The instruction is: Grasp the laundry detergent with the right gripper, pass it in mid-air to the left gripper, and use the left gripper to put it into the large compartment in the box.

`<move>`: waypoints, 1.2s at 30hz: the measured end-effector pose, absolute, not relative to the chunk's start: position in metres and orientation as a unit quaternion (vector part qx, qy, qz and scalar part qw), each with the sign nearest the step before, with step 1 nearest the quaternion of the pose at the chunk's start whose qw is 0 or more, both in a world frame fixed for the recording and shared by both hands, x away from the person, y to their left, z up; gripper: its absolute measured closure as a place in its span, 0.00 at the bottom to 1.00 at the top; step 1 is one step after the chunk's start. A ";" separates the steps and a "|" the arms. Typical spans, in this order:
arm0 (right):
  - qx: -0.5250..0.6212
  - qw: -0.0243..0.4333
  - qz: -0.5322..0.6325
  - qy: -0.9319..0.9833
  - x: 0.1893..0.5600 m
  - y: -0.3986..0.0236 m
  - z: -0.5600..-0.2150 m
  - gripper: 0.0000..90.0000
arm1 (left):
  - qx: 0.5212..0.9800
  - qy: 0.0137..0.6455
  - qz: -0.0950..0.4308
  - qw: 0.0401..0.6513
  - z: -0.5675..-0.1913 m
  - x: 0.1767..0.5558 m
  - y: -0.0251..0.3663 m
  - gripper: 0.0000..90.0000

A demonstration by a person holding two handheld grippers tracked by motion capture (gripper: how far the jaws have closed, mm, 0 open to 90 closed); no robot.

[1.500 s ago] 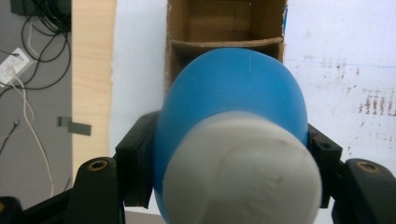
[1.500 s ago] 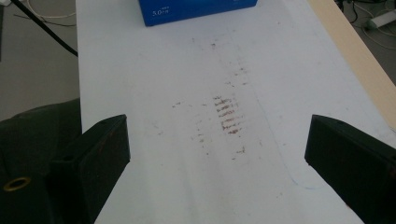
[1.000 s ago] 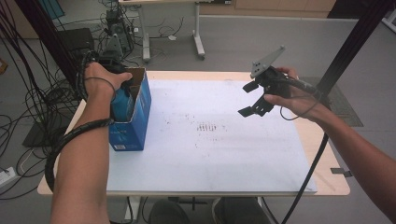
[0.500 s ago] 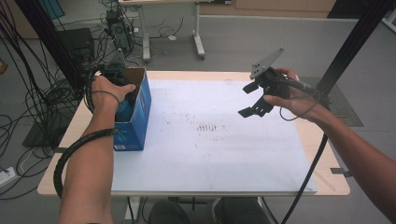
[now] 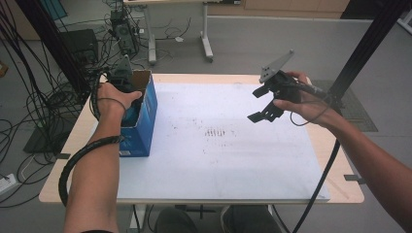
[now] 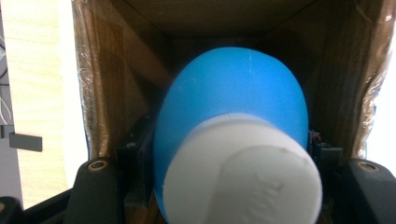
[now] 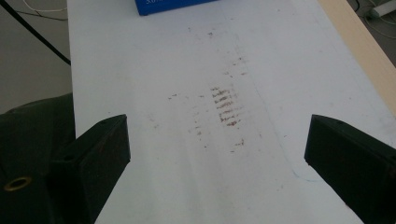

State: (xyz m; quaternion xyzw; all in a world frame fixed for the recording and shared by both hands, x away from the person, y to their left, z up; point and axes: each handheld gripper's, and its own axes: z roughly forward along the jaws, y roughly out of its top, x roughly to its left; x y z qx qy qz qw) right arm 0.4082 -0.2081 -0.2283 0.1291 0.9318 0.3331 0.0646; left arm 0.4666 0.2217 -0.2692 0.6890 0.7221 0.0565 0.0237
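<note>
At the bench's point(image 5: 209, 194) left side, the left gripper point(image 5: 127, 92) reaches down into the one open blue cardboard box point(image 5: 145, 121). In the left gripper view its jaws sit closed against either side of a single blue bottle point(image 6: 233, 102) with a white cap point(image 6: 243, 172), inside the box's brown walls. To the right, the right gripper point(image 5: 265, 104) hangs above the white sheet point(image 5: 218, 160) with jaws spread wide and nothing between them, over one patch of brown smudges point(image 7: 226, 109).

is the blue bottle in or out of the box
In: the left gripper view shows the blue bottle between the left tongs, brown cardboard box walls surrounding it.
</note>
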 end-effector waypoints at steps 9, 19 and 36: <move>0.131 0.067 0.331 0.932 0.408 -0.209 -0.227 0.08 | 0.690 0.721 0.059 0.025 -0.270 0.467 0.221 0.40; 0.131 0.071 0.326 0.934 0.409 -0.210 -0.226 0.08 | 0.690 0.721 0.059 0.025 -0.270 0.468 0.221 0.40; 0.132 0.083 0.318 0.935 0.407 -0.212 -0.223 0.08 | 0.691 0.720 0.057 0.027 -0.270 0.468 0.223 0.40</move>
